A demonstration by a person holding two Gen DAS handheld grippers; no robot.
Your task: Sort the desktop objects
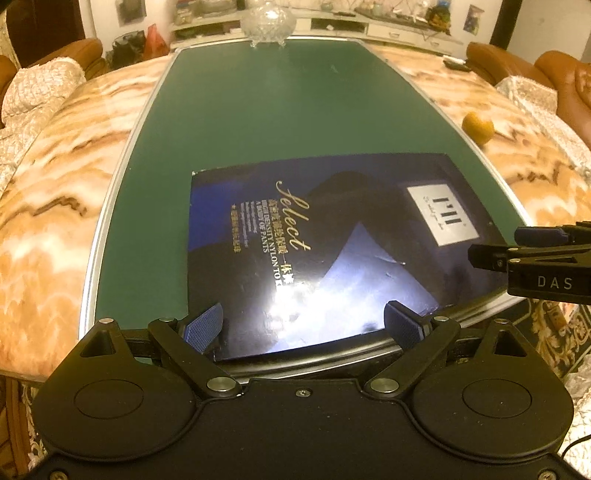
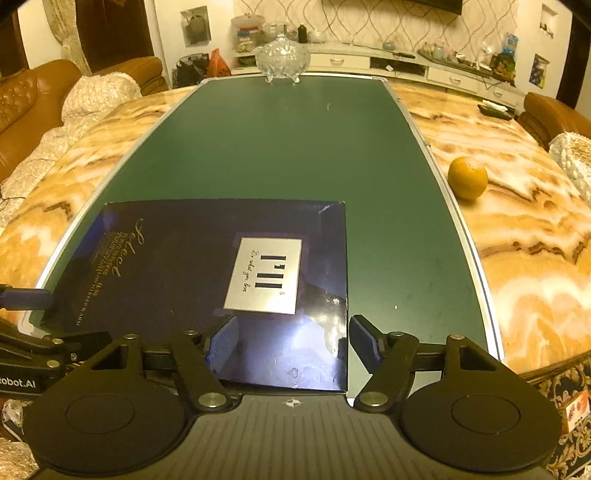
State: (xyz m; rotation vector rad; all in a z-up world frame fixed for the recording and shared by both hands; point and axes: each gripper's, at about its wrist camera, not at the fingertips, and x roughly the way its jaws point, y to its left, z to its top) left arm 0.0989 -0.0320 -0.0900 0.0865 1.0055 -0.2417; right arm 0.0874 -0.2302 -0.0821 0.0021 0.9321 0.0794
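Note:
A flat dark blue box (image 1: 314, 254) with gold "Select" lettering and a white label lies on the green mat (image 1: 258, 122) near the table's front edge; it also shows in the right wrist view (image 2: 207, 273). An orange (image 2: 467, 178) sits on the marble table to the right of the mat, also in the left wrist view (image 1: 478, 127). My left gripper (image 1: 303, 325) is open and empty over the box's near edge. My right gripper (image 2: 291, 338) is open and empty over the box's near right corner; it enters the left wrist view from the right (image 1: 517, 247).
A clear glass bowl (image 2: 282, 59) stands at the mat's far end, also in the left wrist view (image 1: 267, 22). The marble table (image 2: 517, 229) extends on both sides of the mat. Brown sofas with pale covers flank the table. A dark remote (image 2: 495, 110) lies far right.

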